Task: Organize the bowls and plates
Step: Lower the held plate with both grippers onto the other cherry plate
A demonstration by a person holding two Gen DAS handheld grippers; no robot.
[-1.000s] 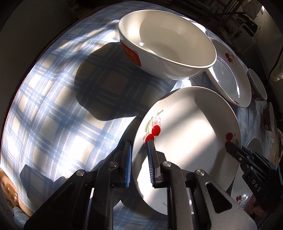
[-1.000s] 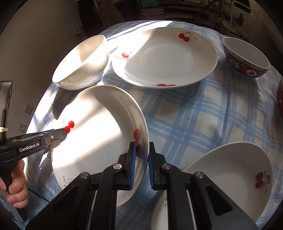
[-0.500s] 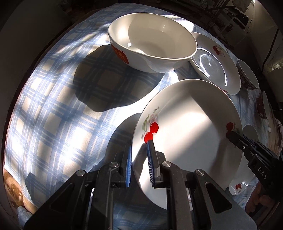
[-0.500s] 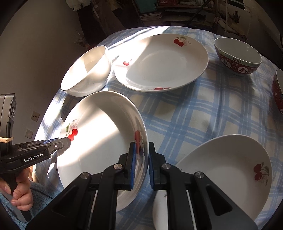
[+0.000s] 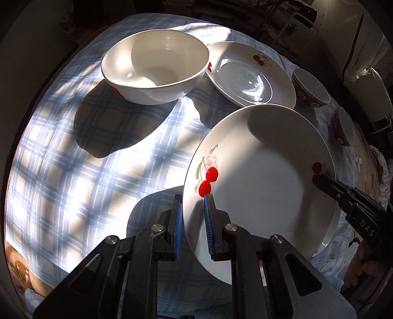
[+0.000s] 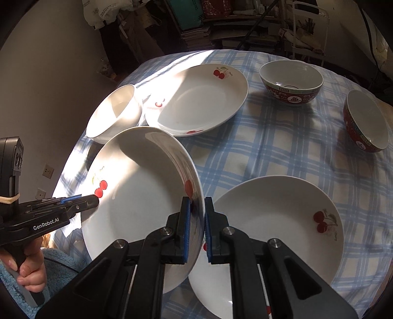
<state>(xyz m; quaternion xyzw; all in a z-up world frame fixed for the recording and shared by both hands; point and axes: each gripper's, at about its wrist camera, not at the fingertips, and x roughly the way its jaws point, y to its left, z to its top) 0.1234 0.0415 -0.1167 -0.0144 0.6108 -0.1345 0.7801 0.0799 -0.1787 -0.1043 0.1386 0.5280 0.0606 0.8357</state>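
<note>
A white cherry-print plate (image 5: 265,176) hangs in the air above the checked tablecloth, held at both edges. My left gripper (image 5: 194,228) is shut on its left rim, also seen in the right wrist view (image 6: 91,202). My right gripper (image 6: 196,225) is shut on the opposite rim of the same plate (image 6: 140,196), also seen in the left wrist view (image 5: 319,180). A second cherry plate (image 6: 272,235) lies on the table partly under the held one. A third cherry plate (image 6: 199,105) lies further back.
A large white bowl (image 5: 157,66) stands at the back left beside the far plate. Two red patterned bowls (image 6: 291,82) (image 6: 366,120) stand at the back right. The table edge (image 5: 14,220) runs along the left. Shelves and clutter (image 6: 221,22) lie beyond the table.
Both grippers have lifted the plate higher off the tablecloth and tilted it. The bowl and far plate look further away. The grips are unchanged.
</note>
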